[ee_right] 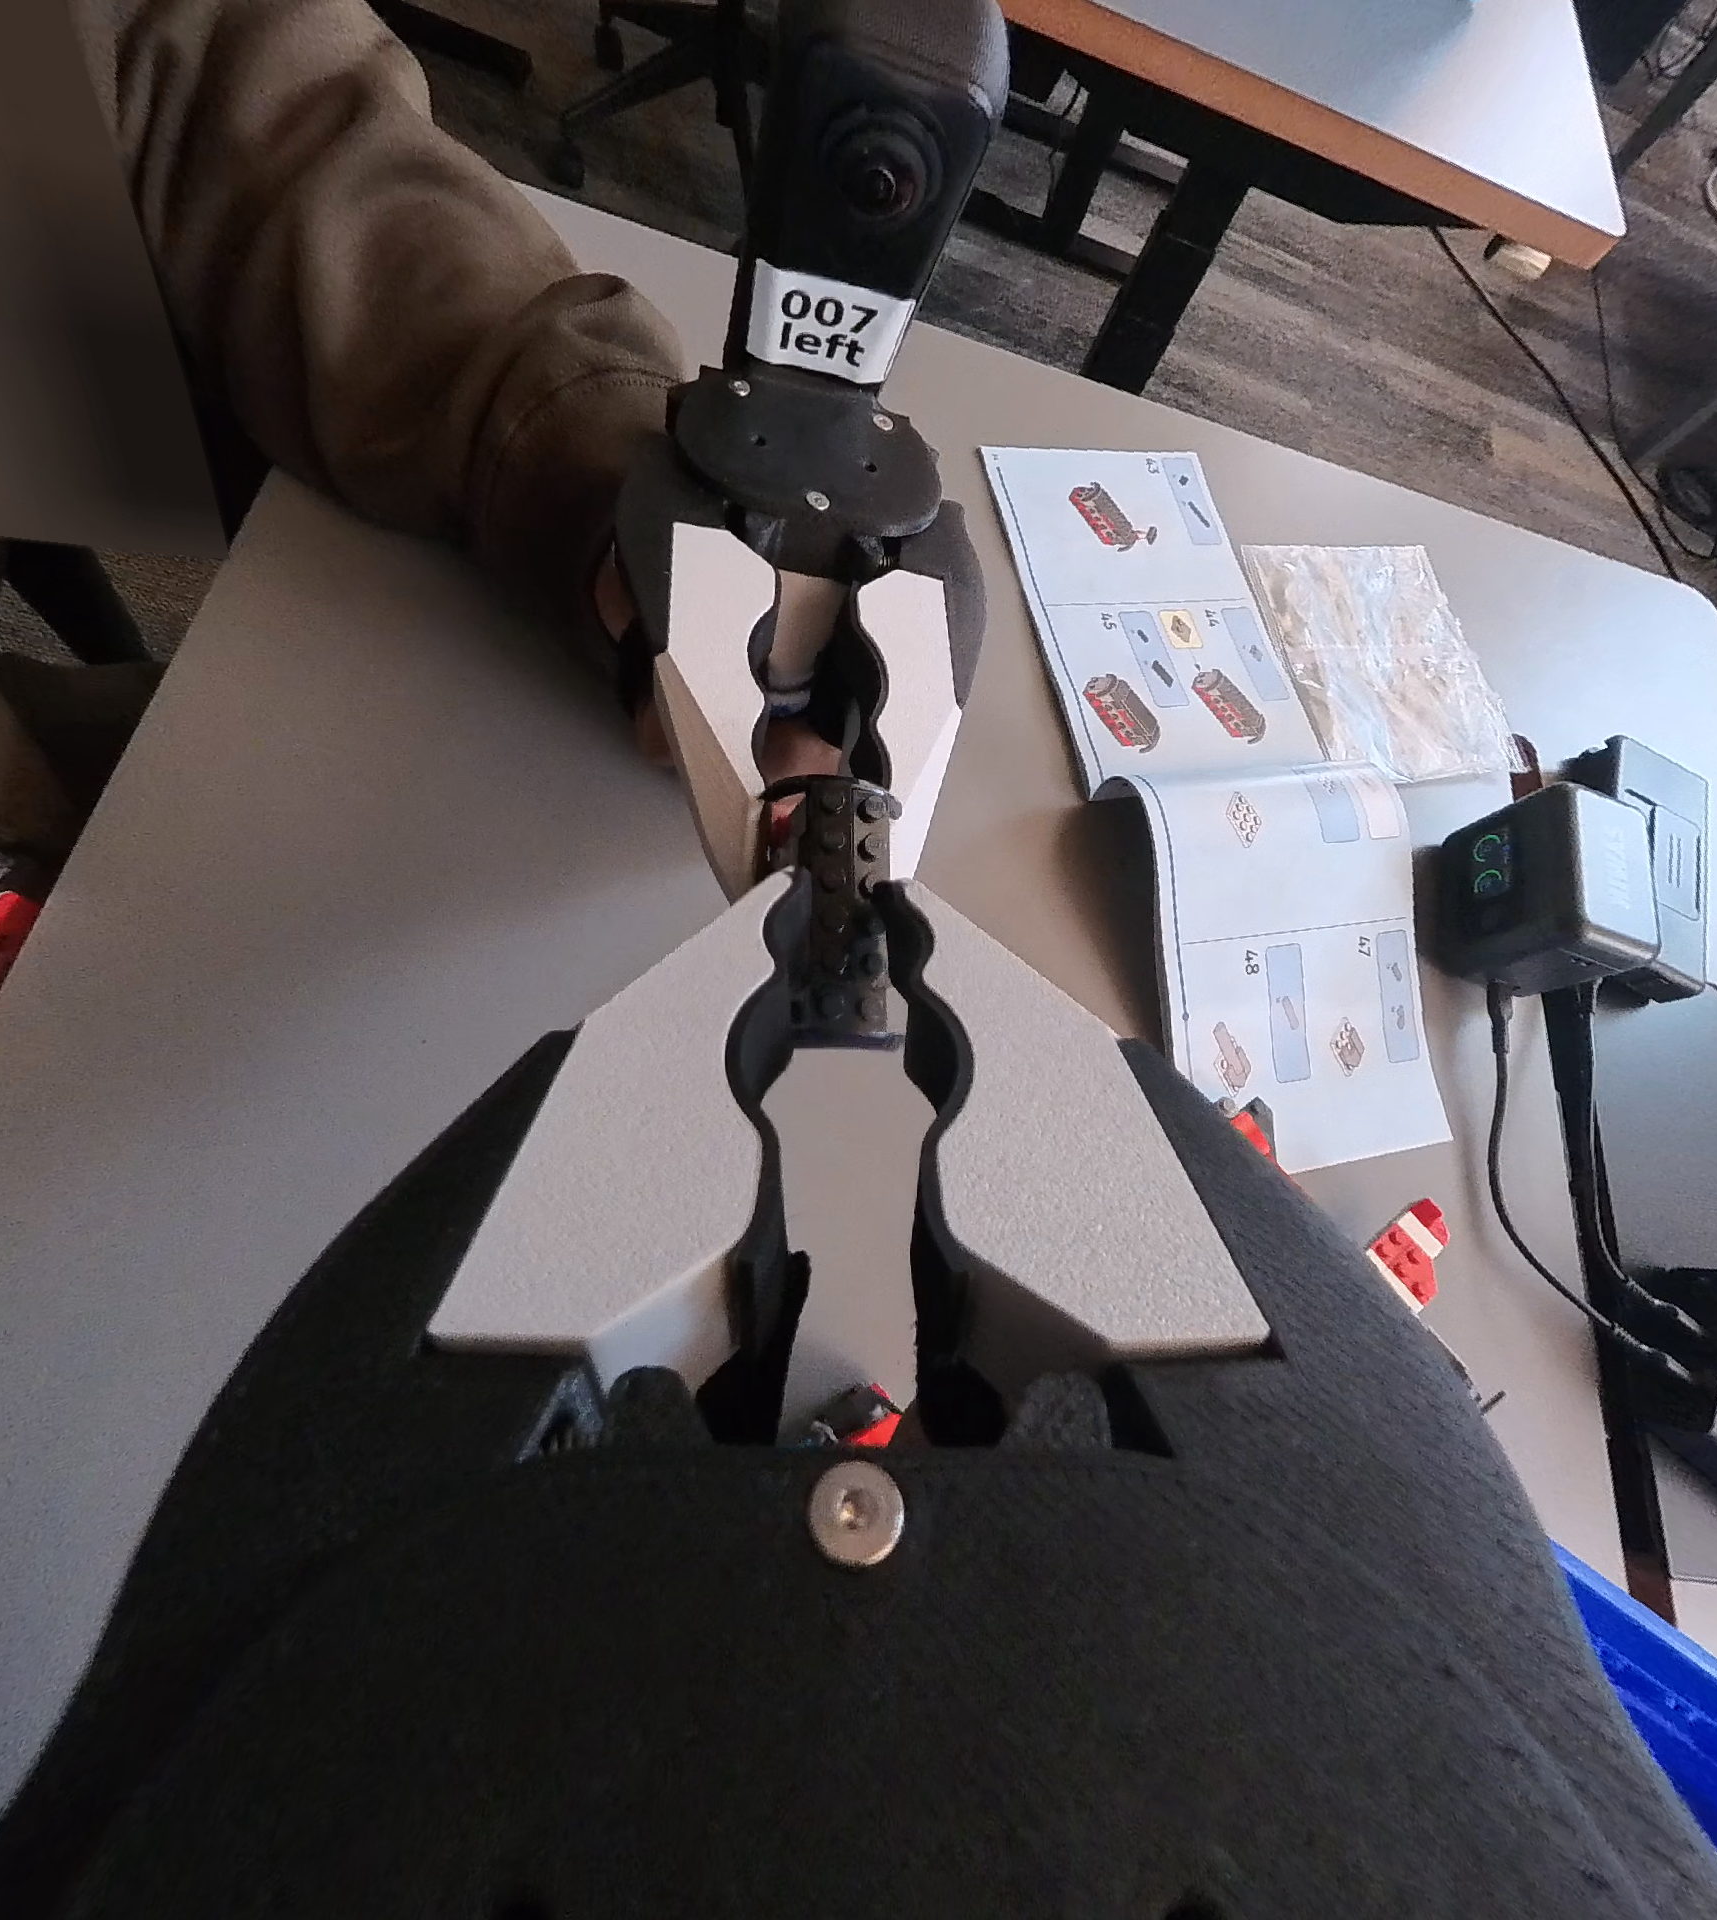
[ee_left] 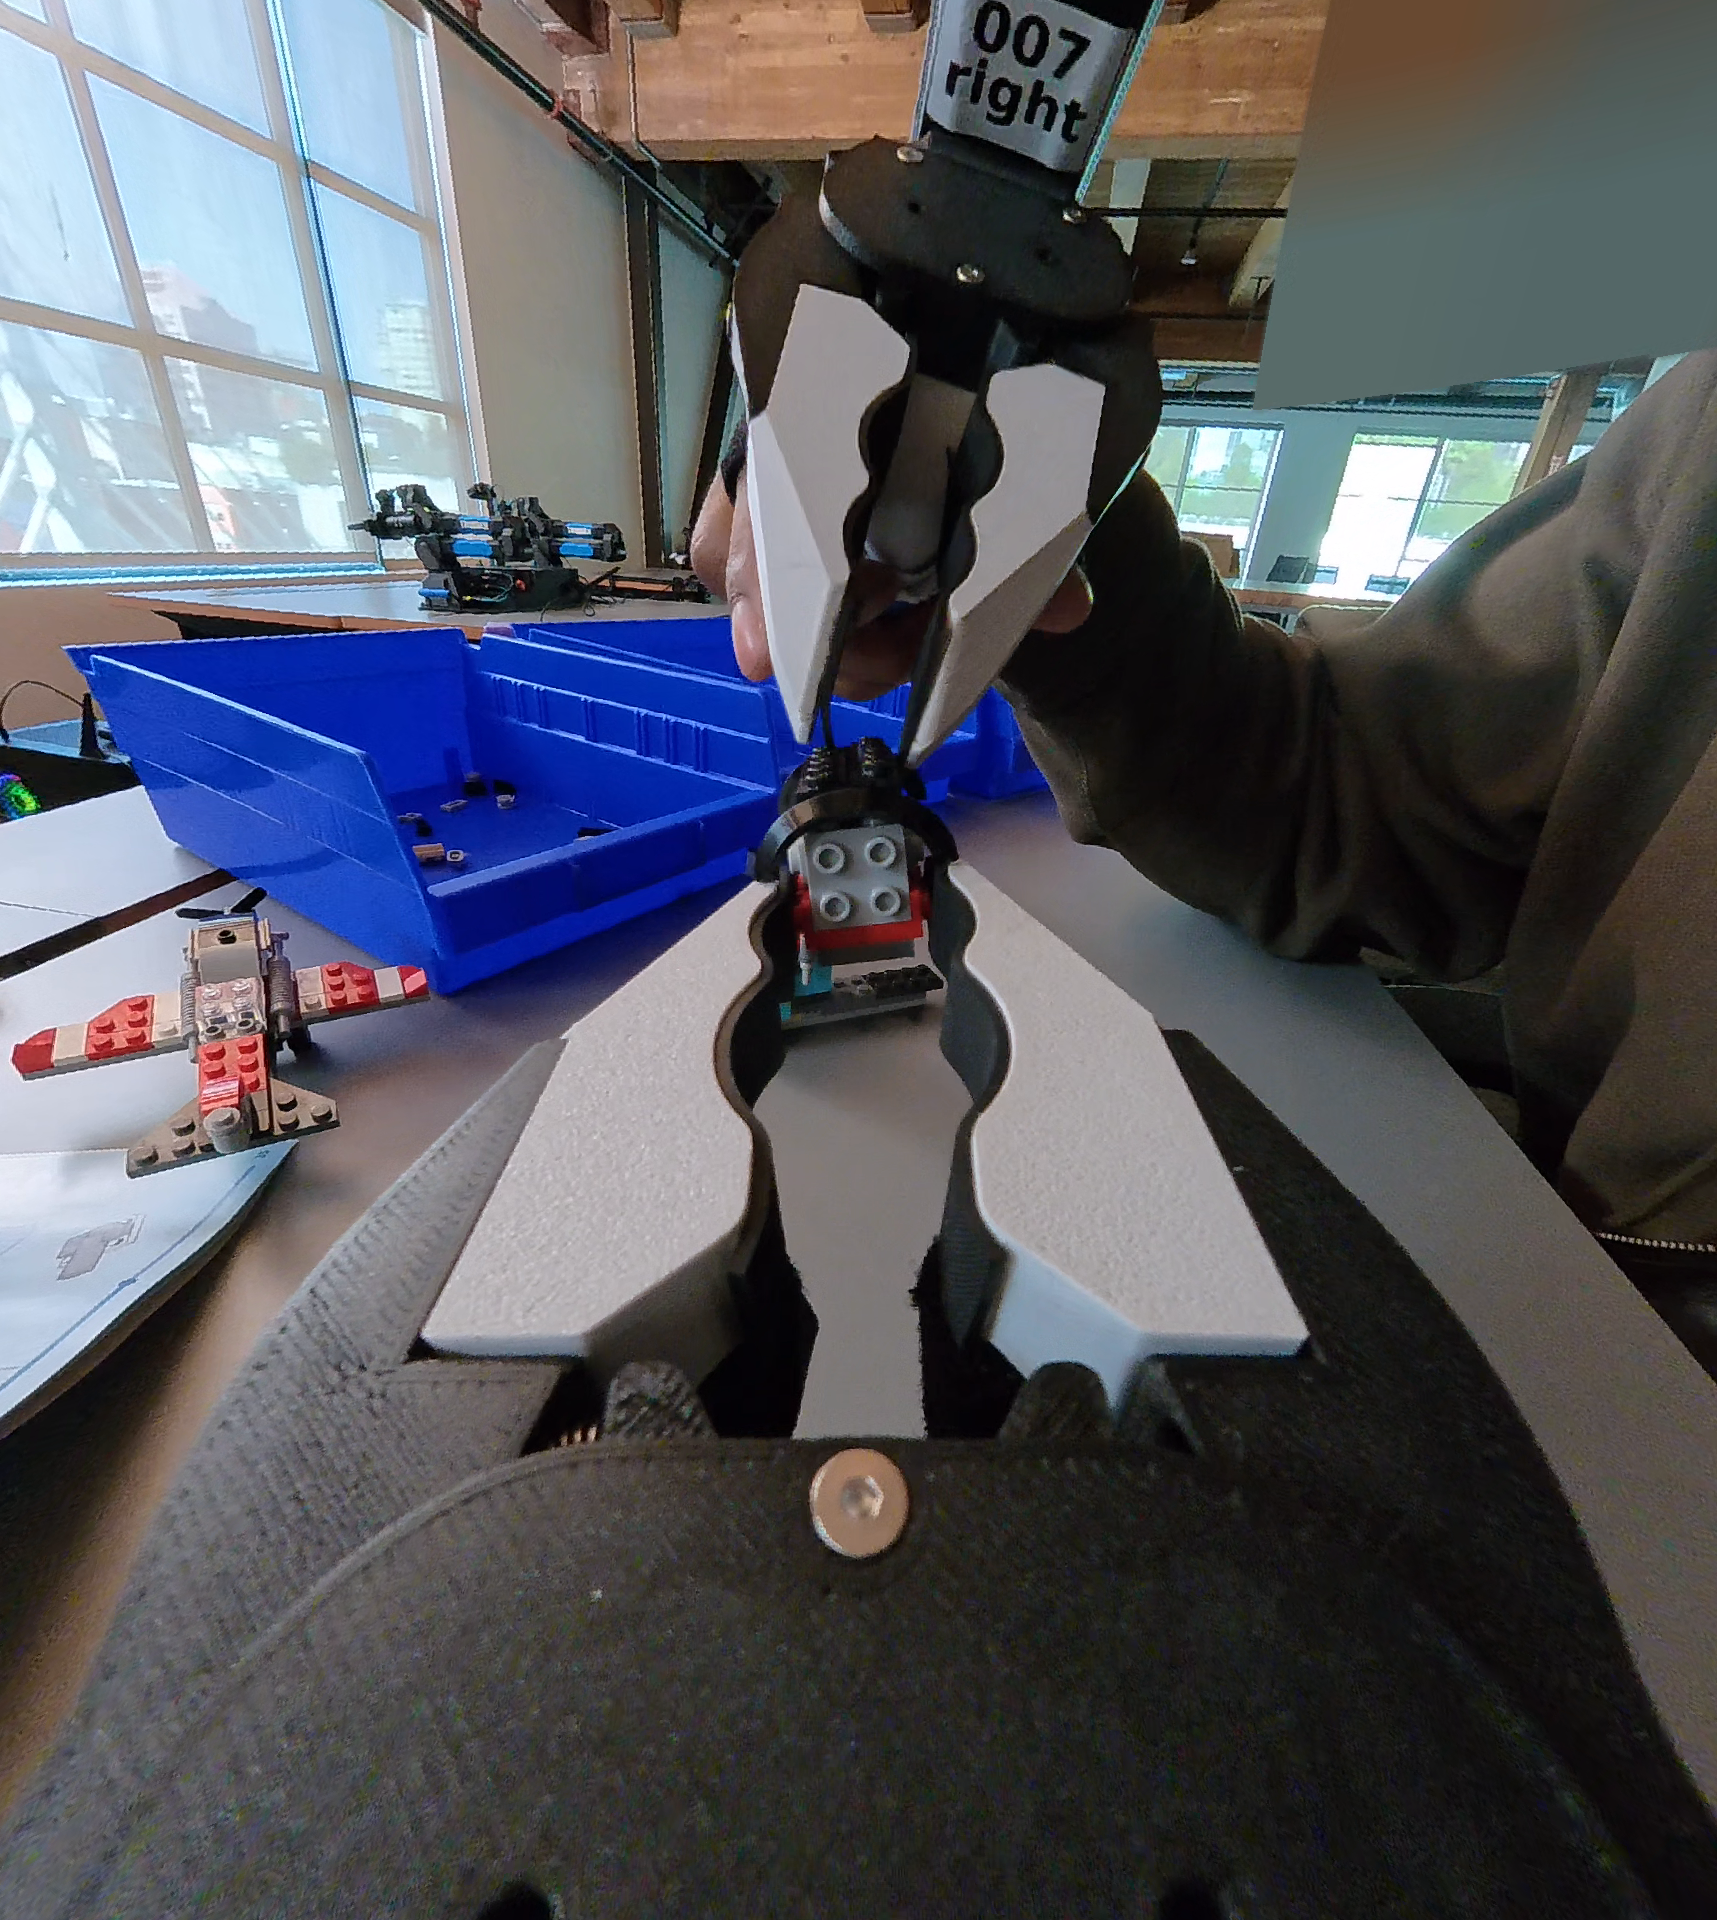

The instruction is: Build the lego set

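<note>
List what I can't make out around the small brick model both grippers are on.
- Left wrist view: the left gripper's fingertips hide the sides of the red-and-grey brick model, so pad contact is unclear.
- Right wrist view: the right gripper covers most of the black studded brick strip; the model below it is hidden.
- Left wrist view: loose pieces in the blue plastic bin are too small to identify.

White-and-black jaws, olive sleeves [ee_left: 1456,675]
</note>
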